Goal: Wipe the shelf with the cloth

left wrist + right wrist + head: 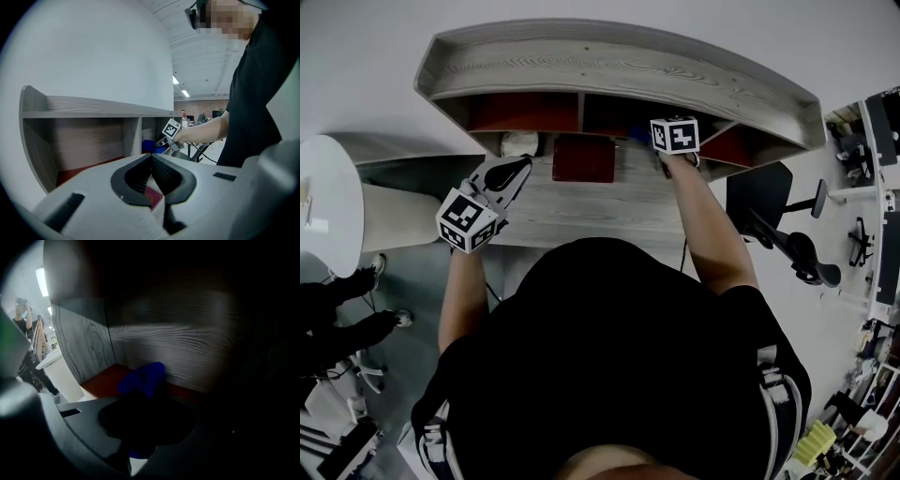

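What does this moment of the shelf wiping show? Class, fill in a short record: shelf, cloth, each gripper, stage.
shelf: grey wood-grain shelf with red-floored compartments
cloth: blue cloth, low in one compartment, near its back wall
right: right gripper reaches into that compartment, shut on the cloth
left: left gripper outside the shelf, jaws together, nothing between them
stage: looks mid-wipe, one compartment being done
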`<state>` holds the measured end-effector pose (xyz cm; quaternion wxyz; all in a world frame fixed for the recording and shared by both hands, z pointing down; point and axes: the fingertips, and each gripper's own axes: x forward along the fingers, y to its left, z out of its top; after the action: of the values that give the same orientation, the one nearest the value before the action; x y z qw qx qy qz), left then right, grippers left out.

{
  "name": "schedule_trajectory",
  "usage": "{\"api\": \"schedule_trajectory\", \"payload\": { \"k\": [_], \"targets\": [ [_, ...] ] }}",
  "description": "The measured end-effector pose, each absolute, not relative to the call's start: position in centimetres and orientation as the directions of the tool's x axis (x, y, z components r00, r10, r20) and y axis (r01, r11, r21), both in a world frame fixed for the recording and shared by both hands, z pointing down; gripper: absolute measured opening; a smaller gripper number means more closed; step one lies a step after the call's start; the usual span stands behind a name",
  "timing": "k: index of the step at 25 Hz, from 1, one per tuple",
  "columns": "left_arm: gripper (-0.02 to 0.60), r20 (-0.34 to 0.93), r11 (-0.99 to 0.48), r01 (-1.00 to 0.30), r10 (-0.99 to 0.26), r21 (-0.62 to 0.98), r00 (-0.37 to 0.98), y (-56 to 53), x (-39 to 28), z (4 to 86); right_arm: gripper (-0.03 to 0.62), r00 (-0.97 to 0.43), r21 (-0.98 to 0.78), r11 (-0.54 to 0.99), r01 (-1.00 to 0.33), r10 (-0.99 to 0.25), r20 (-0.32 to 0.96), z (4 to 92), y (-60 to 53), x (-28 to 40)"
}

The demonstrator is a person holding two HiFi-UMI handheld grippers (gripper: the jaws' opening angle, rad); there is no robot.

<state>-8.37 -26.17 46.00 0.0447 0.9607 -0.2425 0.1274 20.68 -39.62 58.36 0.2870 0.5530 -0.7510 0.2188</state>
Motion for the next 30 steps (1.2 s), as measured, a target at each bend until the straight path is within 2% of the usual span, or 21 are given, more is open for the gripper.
{"api": "schedule_trajectory", "payload": {
  "k": [13, 30],
  "targets": [
    [0.017, 0.269, -0.891, -0.453, -0.43, 0.026, 0.862, -26.0, -7.9, 46.1, 0.091, -0.136, 0.013, 0.199, -0.98, -0.718, 0.682, 58.4, -38.2, 24.7],
    [0.017, 0.282, -0.891, -0.453, -0.43, 0.021, 0.858, -25.7, -8.4, 46.5, 0.092, -0.119, 0.015, 0.178, -0.984, -0.718, 0.686, 58.8, -38.2, 25.0]
  ]
}}
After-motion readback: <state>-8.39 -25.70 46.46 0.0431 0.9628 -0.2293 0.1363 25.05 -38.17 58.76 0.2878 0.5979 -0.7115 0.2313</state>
